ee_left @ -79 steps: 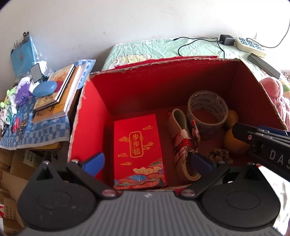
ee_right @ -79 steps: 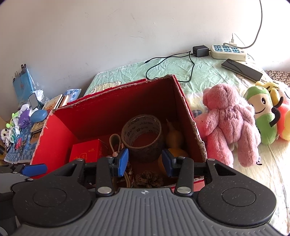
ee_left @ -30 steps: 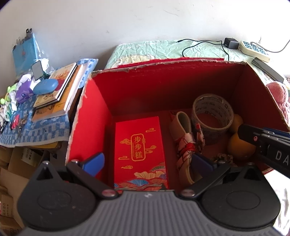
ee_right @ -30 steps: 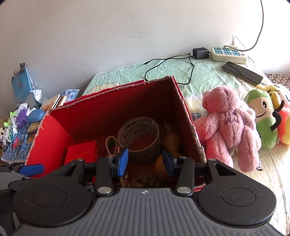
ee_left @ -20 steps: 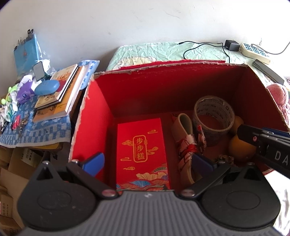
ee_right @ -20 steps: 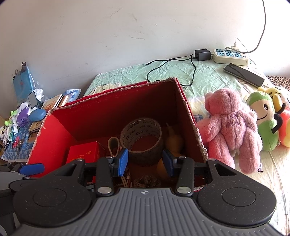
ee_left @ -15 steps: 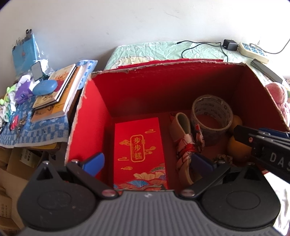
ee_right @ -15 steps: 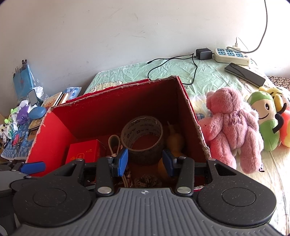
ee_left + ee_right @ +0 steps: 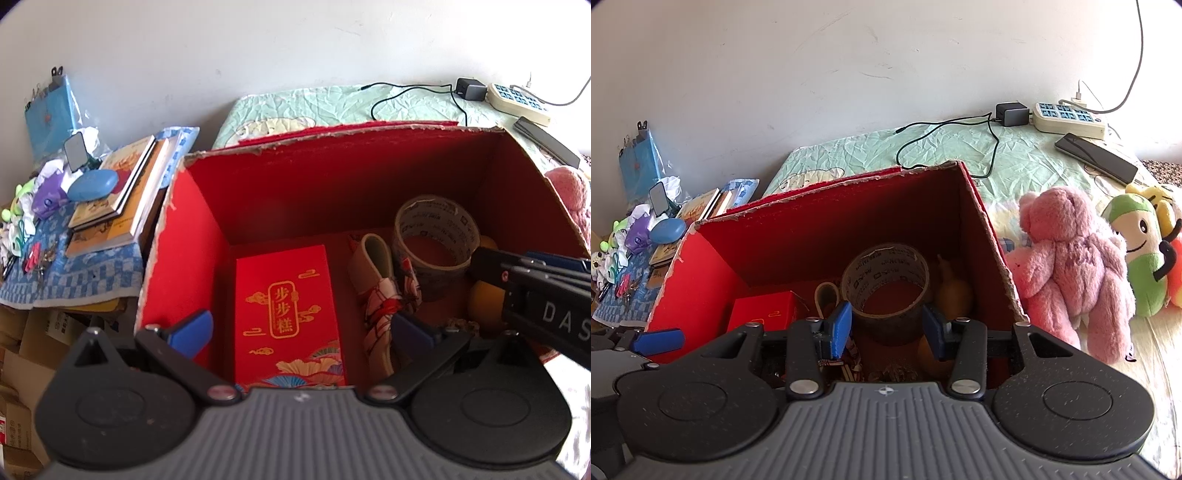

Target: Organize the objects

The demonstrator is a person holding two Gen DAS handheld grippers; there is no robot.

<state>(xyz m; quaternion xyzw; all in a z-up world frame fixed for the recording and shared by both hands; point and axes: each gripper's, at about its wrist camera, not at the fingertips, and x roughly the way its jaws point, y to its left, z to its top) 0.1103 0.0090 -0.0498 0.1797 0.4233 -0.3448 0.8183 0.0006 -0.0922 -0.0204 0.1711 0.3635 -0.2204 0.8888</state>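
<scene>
An open red cardboard box (image 9: 192, 236) sits on the bed; it also shows in the right wrist view (image 9: 701, 280). Inside lie a red gift box with gold characters (image 9: 290, 314), a patterned slipper (image 9: 380, 295), a tape roll (image 9: 436, 236) (image 9: 886, 280), yellow fruit (image 9: 485, 295) (image 9: 955, 295) and a small pinecone-like cluster (image 9: 894, 371). My left gripper (image 9: 303, 334) is open and empty above the box's near edge. My right gripper (image 9: 886, 326) is open and empty above the box's right part, and shows at the right of the left wrist view (image 9: 532, 280).
A pink teddy (image 9: 1071, 258) and a green and yellow plush (image 9: 1141, 240) lie right of the box. A power strip (image 9: 1069, 118), charger cable (image 9: 960, 129) and phone (image 9: 1097, 157) lie behind. Books (image 9: 118, 192), a blue case (image 9: 92, 184) and small toys are at the left.
Both grippers drifted only slightly over the box. Both stay open and empty; the box's contents have not moved.
</scene>
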